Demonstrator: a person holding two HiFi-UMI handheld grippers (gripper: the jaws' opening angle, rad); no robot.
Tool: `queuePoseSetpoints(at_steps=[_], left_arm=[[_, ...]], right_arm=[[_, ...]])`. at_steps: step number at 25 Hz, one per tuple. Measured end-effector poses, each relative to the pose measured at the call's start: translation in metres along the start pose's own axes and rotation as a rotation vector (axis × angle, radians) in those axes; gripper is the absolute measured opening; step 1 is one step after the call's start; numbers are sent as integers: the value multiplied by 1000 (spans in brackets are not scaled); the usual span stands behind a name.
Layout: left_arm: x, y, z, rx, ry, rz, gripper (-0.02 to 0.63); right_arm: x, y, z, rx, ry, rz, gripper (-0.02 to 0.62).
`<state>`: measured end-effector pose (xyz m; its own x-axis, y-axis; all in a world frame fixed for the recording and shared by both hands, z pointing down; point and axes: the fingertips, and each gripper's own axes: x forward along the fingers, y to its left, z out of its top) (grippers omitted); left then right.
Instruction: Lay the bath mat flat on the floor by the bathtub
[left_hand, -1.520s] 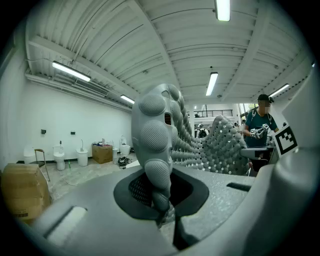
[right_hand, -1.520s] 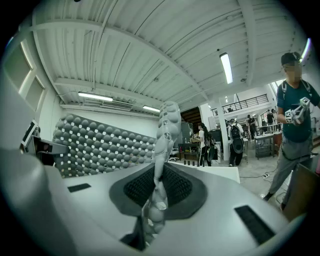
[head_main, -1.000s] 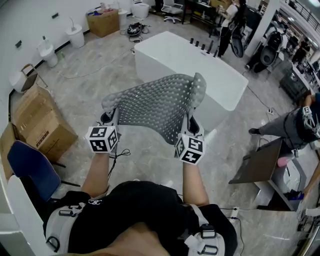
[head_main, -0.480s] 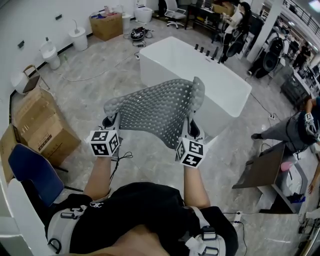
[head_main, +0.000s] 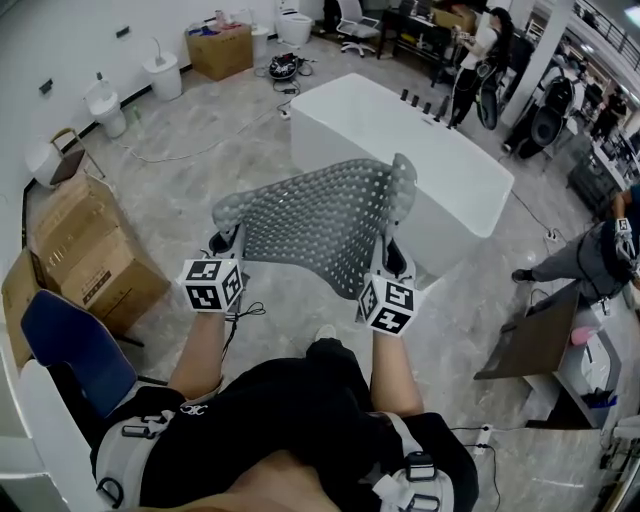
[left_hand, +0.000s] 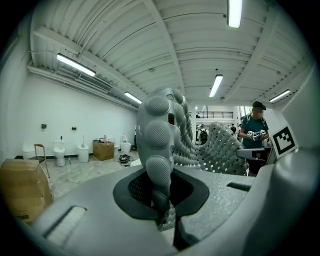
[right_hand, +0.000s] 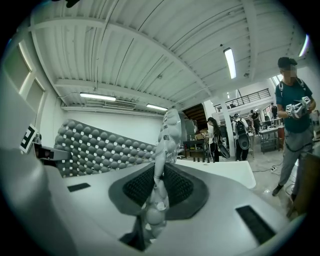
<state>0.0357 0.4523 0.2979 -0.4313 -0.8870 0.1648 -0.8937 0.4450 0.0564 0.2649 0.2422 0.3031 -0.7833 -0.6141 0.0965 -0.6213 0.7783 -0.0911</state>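
Note:
The grey bath mat (head_main: 320, 225), studded with round bumps and holes, hangs stretched in the air between my two grippers, sagging in the middle with its far edge curling up. My left gripper (head_main: 222, 247) is shut on the mat's near left corner (left_hand: 159, 150). At the mat's near right corner (right_hand: 161, 170), my right gripper (head_main: 388, 262) is shut as well. The white bathtub (head_main: 400, 140) stands on the grey marble floor just beyond the mat. In both gripper views the mat edge stands upright, pinched between the jaws.
Cardboard boxes (head_main: 85, 260) and a blue chair (head_main: 70, 345) sit at my left. Toilets (head_main: 105, 105) and a box (head_main: 218, 48) line the far wall. A dark board (head_main: 535, 340) lies at right. People stand beyond (head_main: 478, 50) and to the right (head_main: 590, 255) of the tub.
The tub and floor have shifted slightly in the head view as I move forward. The mat stays held up between both grippers, much as before.

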Motion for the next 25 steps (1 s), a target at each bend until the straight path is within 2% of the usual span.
queuePoseSetpoints(at_steps=[5,11,18,25], left_arm=[[21,9,0,-5,-11,-3,26],[78,16,-5,6,12,-41,26],[176,29,13,25,33,-61,26],[288,34,41,3,35,-90,26]], right_arm=[[27,-2,-1,3,-6,4,51],[79,-15,-9,26,-12,-16,51],[169,-42,-1,49,-3,-32,51],[259,-84,21,41,7,-59,51]])
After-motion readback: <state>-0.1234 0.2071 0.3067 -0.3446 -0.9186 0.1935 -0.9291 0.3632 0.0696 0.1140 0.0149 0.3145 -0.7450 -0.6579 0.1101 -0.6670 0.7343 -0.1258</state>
